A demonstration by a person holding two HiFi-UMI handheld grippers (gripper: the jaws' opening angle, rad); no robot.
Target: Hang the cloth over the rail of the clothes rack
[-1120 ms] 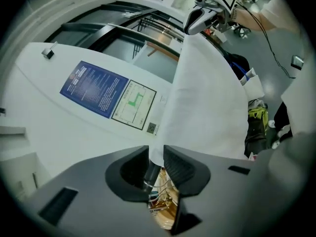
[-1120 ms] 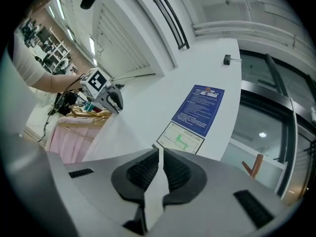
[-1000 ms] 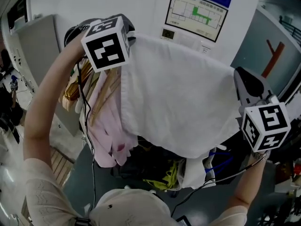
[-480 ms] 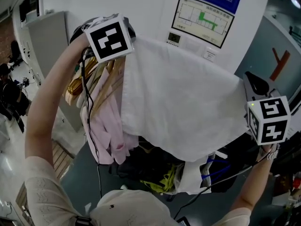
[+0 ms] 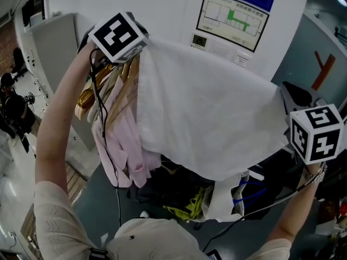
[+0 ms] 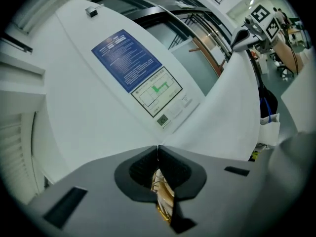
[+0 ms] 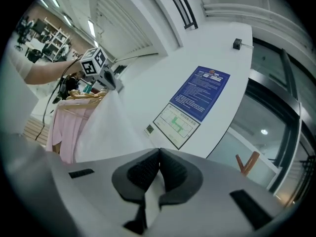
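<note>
The left hand-held gripper (image 6: 158, 148) was closed, its tips pinching what looked like one top corner of the cloth (image 5: 206, 107). The right hand-held gripper (image 7: 159, 153) was clamped on the other corner, with white fabric showing between its jaws. The cloth hung stretched from one to the other and sagged below both. The rail itself could not be made out. Hangers (image 5: 116, 88) and a pink garment (image 5: 122, 145) sat just below the left one. To do this step well, both corners probably needed to stay level and taut, with the sheet carried across until it fell evenly on either side and stayed clear of the hangers before letting go. Beyond the jaws hung a blue notice (image 7: 200, 90) and a floor plan (image 5: 234, 15). Their print was too small to read, and no brand showed.
</note>
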